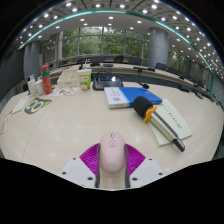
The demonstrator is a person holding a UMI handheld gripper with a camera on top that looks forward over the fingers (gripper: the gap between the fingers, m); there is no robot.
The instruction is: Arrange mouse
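Note:
A pale pink computer mouse point(112, 154) sits between my gripper's two fingers, its front pointing away along them. The purple pads point(90, 158) press on both its sides, so my gripper point(112, 165) is shut on the mouse. It is held over the near part of a light round table point(60, 130). Whether the mouse touches the tabletop is hidden by the fingers.
Beyond the fingers lie a blue book point(138, 96) with white papers, a black-and-orange tool point(160, 124), and a pale green sheet point(172, 118). To the far left stand bottles point(44, 80) and scissors point(36, 105). Office chairs and windows lie behind.

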